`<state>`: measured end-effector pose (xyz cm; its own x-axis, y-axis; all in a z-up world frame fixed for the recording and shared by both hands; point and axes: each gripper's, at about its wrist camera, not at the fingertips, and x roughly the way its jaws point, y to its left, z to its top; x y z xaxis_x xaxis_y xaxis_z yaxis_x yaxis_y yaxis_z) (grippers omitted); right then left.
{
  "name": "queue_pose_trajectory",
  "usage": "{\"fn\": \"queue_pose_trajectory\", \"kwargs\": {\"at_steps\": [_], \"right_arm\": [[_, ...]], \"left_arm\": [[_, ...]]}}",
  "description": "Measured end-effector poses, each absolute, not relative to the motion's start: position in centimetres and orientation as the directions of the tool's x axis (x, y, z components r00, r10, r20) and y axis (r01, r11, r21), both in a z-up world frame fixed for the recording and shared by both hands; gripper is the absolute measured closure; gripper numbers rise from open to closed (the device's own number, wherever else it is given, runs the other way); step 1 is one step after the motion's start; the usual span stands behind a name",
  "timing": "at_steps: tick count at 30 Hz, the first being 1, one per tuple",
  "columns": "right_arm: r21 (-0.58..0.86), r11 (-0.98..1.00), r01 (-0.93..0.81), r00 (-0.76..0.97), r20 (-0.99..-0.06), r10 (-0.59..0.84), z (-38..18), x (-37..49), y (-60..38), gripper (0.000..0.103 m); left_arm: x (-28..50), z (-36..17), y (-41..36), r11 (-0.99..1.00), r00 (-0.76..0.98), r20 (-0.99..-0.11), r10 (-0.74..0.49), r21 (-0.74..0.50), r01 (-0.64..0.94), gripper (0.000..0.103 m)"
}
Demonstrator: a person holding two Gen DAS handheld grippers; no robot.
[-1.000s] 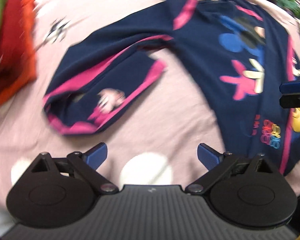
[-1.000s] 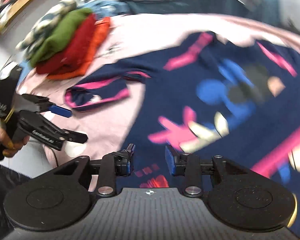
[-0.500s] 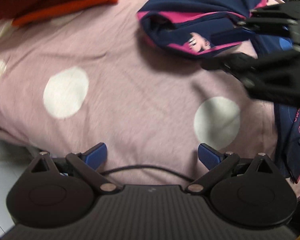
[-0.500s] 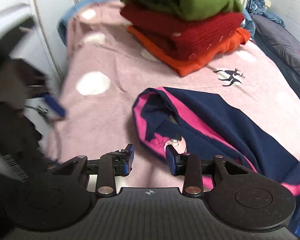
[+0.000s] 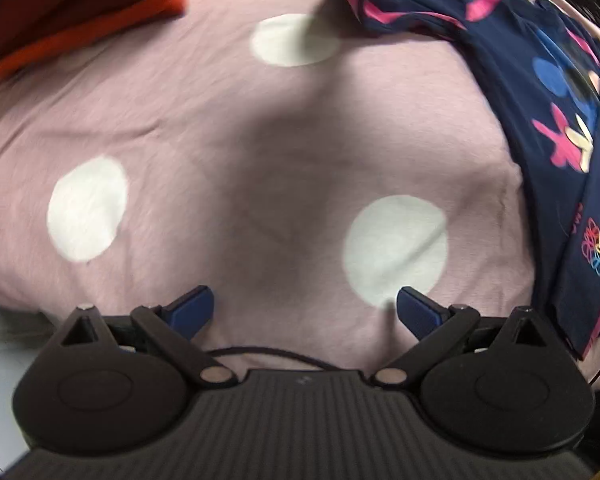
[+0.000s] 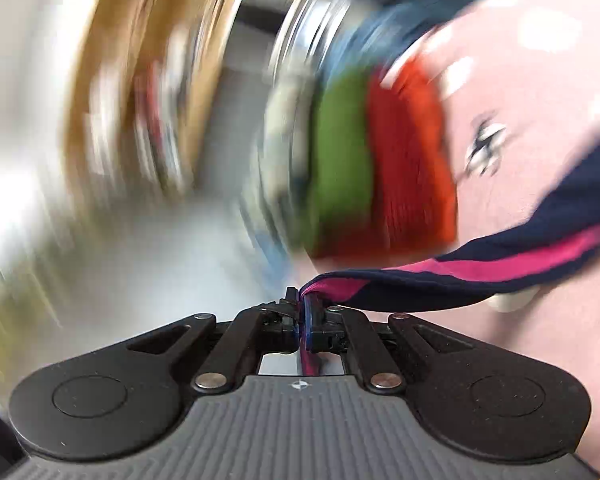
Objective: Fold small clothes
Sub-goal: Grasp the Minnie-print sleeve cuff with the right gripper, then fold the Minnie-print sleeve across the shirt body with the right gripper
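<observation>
The navy top, trimmed in pink and printed with a cartoon figure, lay spread along the right side of the pink sheet in the left wrist view, its sleeve lifted off the surface. In the right wrist view that sleeve stretched taut from the right toward the right claw, whose fingers were clenched on the pink-edged cuff, a strip of the fabric showing between them. The left claw was released, its blue-tipped fingers spread wide and holding nothing, and hovered over a bare stretch of the sheet between two white dots, near the top's lower hem but apart from it. A thin black cable curved just in front of the left claw's body. A stack of folded clothes, orange at the bottom, then red, then green, sat on the sheet beyond the sleeve; in the left wrist view its orange and red edges filled the upper left corner. The rest of the right wrist view was smeared by motion blur, and nothing there could be made out.
</observation>
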<state>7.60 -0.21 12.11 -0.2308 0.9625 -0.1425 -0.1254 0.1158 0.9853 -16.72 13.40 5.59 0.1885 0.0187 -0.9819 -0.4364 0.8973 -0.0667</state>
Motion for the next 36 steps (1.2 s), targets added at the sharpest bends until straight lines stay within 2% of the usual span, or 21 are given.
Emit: {"fn": "queue_pose_trajectory", "kwargs": {"at_steps": [1, 3, 5, 7, 8, 9, 10, 12, 16, 19, 21, 23, 25, 32, 34, 36], "right_arm": [[0.995, 0.099, 0.021, -0.139, -0.095, 0.986, 11.2, 8.9, -2.8, 0.098], [0.977, 0.102, 0.187, -0.019, -0.100, 0.995, 9.4, 10.8, -8.1, 0.098], [0.961, 0.202, 0.187, 0.018, -0.209, 0.978, 8.5, 11.4, -12.9, 0.098], [0.900, 0.284, 0.332, 0.037, -0.313, 0.949, 5.9, 10.5, -17.9, 0.096], [0.854, 0.317, 0.412, 0.042, -0.365, 0.930, 4.6, 9.8, -20.4, 0.089], [0.799, 0.376, 0.470, 0.030, -0.440, 0.898, 3.6, 8.8, -22.8, 0.078], [0.746, 0.445, 0.495, 0.010, -0.517, 0.856, 2.9, 7.9, -24.8, 0.075], [0.698, 0.541, 0.469, -0.012, -0.607, 0.794, 2.7, 6.3, -27.6, 0.074], [0.721, 0.609, 0.330, 0.008, -0.647, 0.762, 4.8, 5.6, -28.7, 0.067], [0.712, 0.702, 0.031, 0.064, -0.702, 0.709, 7.8, 6.5, -25.0, 0.060], [0.612, 0.748, -0.257, 0.122, -0.747, 0.653, 9.8, 7.0, -21.4, 0.056], [0.431, 0.726, -0.536, 0.183, -0.780, 0.598, 10.9, 7.3, -17.4, 0.054], [0.258, 0.670, -0.696, 0.230, -0.804, 0.549, 10.4, 8.0, -14.6, 0.038], [0.271, 0.550, -0.790, 0.092, -0.834, 0.544, 7.3, 12.2, -10.0, 0.031], [0.252, 0.514, -0.820, 0.086, -0.834, 0.545, 7.4, 11.9, -9.1, 0.012], [0.208, 0.487, -0.848, 0.091, -0.849, 0.521, 7.1, 11.6, -7.6, 0.011]], "left_arm": [[-16.3, 5.6, 13.1, 0.905, 0.188, -0.982, 0.013, -0.069, -0.420, 0.003], [-15.5, 5.5, 12.4, 0.917, 0.186, -0.982, 0.000, -0.075, -0.391, 0.003], [-14.4, 5.3, 11.8, 0.929, 0.181, -0.984, -0.009, -0.075, -0.363, 0.003], [-13.2, 5.5, 11.1, 0.940, 0.178, -0.984, -0.017, -0.076, -0.332, 0.003], [-12.8, 5.7, 10.6, 0.945, 0.180, -0.983, -0.020, -0.077, -0.318, 0.003], [-12.2, 5.7, 10.3, 0.950, 0.183, -0.983, -0.023, -0.078, -0.304, 0.003], [-11.7, 5.7, 10.0, 0.953, 0.183, -0.983, -0.025, -0.079, -0.292, 0.003], [-10.9, 5.8, 9.6, 0.959, 0.182, -0.983, -0.030, -0.080, -0.273, 0.003], [-9.3, 5.9, 8.8, 0.965, 0.181, -0.983, -0.033, -0.078, -0.249, 0.003], [-9.0, 5.9, 8.5, 0.969, 0.178, -0.983, -0.036, -0.077, -0.234, 0.003], [-8.9, 6.0, 8.3, 0.971, 0.180, -0.983, -0.035, -0.076, -0.226, 0.003], [-9.0, 6.2, 8.2, 0.971, 0.182, -0.983, -0.034, -0.076, -0.228, 0.003], [-9.4, 6.3, 8.2, 0.968, 0.182, -0.983, -0.033, -0.077, -0.240, 0.002], [-12.1, 5.7, 9.2, 0.944, 0.152, -0.988, -0.036, -0.084, -0.318, 0.002], [-12.6, 5.3, 9.5, 0.935, 0.137, -0.990, -0.042, -0.087, -0.344, 0.002], [-12.9, 5.1, 9.6, 0.928, 0.131, -0.990, -0.045, -0.090, -0.360, 0.002]]}}
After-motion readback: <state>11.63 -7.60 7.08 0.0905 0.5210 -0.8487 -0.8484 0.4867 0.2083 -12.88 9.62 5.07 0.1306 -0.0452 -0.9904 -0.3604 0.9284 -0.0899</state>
